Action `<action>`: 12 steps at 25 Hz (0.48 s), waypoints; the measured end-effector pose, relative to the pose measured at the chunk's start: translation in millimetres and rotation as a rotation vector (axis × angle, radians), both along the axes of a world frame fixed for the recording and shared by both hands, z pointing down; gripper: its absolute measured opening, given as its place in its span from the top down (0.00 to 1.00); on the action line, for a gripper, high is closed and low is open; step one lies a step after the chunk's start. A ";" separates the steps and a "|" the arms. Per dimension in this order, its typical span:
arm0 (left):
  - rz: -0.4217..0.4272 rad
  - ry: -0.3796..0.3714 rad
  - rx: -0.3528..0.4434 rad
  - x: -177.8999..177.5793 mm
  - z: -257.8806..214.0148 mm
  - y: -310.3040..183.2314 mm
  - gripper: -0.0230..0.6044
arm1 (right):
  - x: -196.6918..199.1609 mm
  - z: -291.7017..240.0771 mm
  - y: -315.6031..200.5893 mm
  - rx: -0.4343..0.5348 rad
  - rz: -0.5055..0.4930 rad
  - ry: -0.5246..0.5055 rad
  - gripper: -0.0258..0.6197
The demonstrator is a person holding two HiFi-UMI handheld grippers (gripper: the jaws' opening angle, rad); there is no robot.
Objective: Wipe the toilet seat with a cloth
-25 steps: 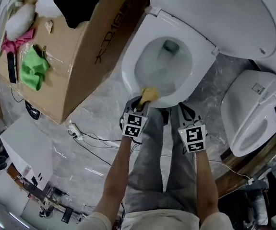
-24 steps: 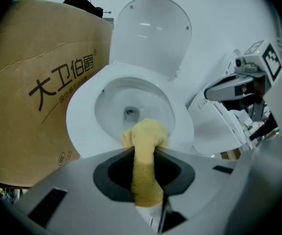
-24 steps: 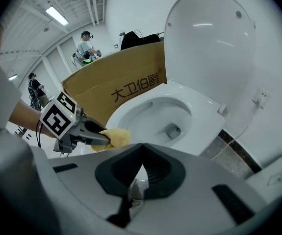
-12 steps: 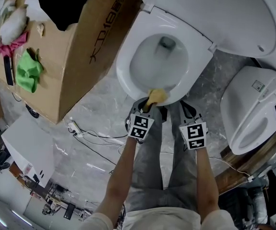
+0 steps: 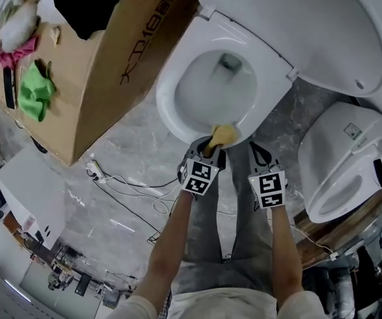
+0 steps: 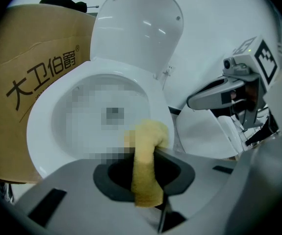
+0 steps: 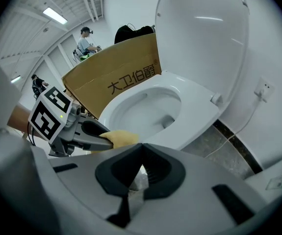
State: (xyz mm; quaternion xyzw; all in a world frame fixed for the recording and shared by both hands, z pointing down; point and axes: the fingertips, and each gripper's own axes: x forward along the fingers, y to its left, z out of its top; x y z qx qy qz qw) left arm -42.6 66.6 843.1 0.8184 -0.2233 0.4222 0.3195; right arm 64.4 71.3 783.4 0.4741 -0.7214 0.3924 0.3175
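The left claw (image 5: 212, 149) is pinching a yellow cloth (image 5: 222, 135). Its jaws are closing on the middle of the strip, so one short end is hanging back between them while the other end is bunching out past the tips. That bunched end is lying on the front edge of the toilet seat (image 5: 171, 109), on the part of the white ring nearest the person, with its far side reaching toward the inner lip of the bowl (image 5: 220, 85).

The right claw (image 7: 141, 166) is gripping nothing, its jaws pressed together with the tips meeting. It is hovering just beside the left claw, off the front edge of the seat and clear of it, above the person's grey trouser legs (image 5: 207, 231). Both forearms are reaching forward side by side, each claw's marker cube facing up.

The lid (image 5: 290, 18) is standing open behind the bowl, leaning away from the seat. A cardboard box (image 5: 121, 58) is sitting on the floor (image 5: 121, 148) right beside the left side of the toilet. A black garment (image 5: 94, 2) is lying on its top near the far edge, and a green cloth (image 5: 34, 93) is lying toward its left edge. A second toilet (image 5: 340, 155) is standing near the right edge of the floor, its seat facing up. White cables (image 5: 127, 188) are trailing across the grey marbled floor, between the box and the person's legs.
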 end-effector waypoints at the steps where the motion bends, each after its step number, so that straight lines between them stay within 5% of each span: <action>1: -0.003 0.002 0.001 4.2 0.1 -0.1 0.81 | 3.5 0.6 -0.4 0.000 -0.001 0.000 0.95; 12: -0.013 0.012 0.000 43.8 1.7 -5.5 0.81 | 40.2 4.9 0.3 -0.017 0.006 0.002 0.95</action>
